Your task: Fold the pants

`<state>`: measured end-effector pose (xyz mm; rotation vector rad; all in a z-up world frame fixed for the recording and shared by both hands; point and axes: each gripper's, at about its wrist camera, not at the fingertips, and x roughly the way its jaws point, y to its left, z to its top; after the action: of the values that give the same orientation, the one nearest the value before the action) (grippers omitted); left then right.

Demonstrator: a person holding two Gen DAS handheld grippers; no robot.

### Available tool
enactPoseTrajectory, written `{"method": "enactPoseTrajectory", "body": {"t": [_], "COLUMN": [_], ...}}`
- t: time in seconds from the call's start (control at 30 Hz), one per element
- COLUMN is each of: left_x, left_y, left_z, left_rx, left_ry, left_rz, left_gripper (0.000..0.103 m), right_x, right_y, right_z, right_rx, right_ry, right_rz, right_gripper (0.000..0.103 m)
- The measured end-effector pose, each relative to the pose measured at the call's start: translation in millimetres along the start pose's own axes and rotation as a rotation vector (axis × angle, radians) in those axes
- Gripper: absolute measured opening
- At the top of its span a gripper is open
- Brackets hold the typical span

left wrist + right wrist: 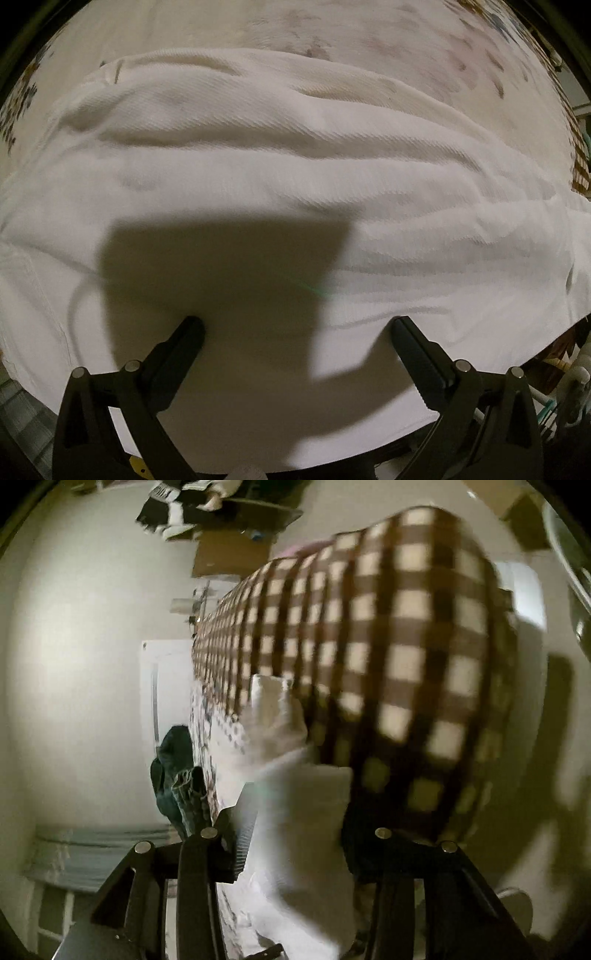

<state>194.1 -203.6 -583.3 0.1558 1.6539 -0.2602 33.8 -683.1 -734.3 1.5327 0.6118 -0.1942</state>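
Note:
White pants [280,177] lie spread and wrinkled across a bed with a floral sheet [424,48]. My left gripper [295,332] is open just above the near part of the pants and casts a dark shadow on them. In the right wrist view, white pants fabric [299,830] runs between my right gripper's jaws [295,812], which are closed on it. The fabric hangs against the side of the bed, and the right finger is mostly hidden behind it.
A brown and cream checked cover [388,635] wraps the bed's side. A dark green garment [177,775] hangs at the bed's edge. A white door [162,686] and pale walls lie beyond. Dark clutter [184,506] sits at the top.

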Motion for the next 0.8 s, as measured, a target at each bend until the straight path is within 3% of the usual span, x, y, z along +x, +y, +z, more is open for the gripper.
{"method": "enactPoseTrajectory", "body": {"t": [0.07,0.13,0.17,0.2,0.33,0.53,0.8], "left_x": [-4,-5,-6,-6,-16,-60,-116], "left_y": [10,13,15,16,24,45,96], "left_z": [7,10,11,13,14,-1,-40], "left_rx": [-0.011,-0.015,-0.022,-0.033,-0.078,-0.142,-0.223], "left_ry": [-0.005,-0.006,-0.005,0.001,0.003,-0.076,-0.17], "left_rz": [0.009,0.014,0.011,0.004,-0.046,-0.101,-0.141], "left_gripper": [0.103,0.103,0.103,0.103,0.103,0.103,0.103], "right_x": [16,33,36,37,36,28,35], "right_y": [-2,-2,1,4,11,75,201], "right_z": [2,4,4,5,2,-8,-102], "right_rx": [-0.006,-0.001,-0.022,-0.03,-0.049,-0.144,-0.375], "right_ry": [0.012,0.031,0.023,0.001,-0.044,-0.056,-0.014], "right_rz": [-0.039,-0.042,-0.062,-0.105,-0.201,-0.211,-0.21], "right_gripper": [0.053,0.05,0.039,0.012,0.011,0.011,0.011]}}
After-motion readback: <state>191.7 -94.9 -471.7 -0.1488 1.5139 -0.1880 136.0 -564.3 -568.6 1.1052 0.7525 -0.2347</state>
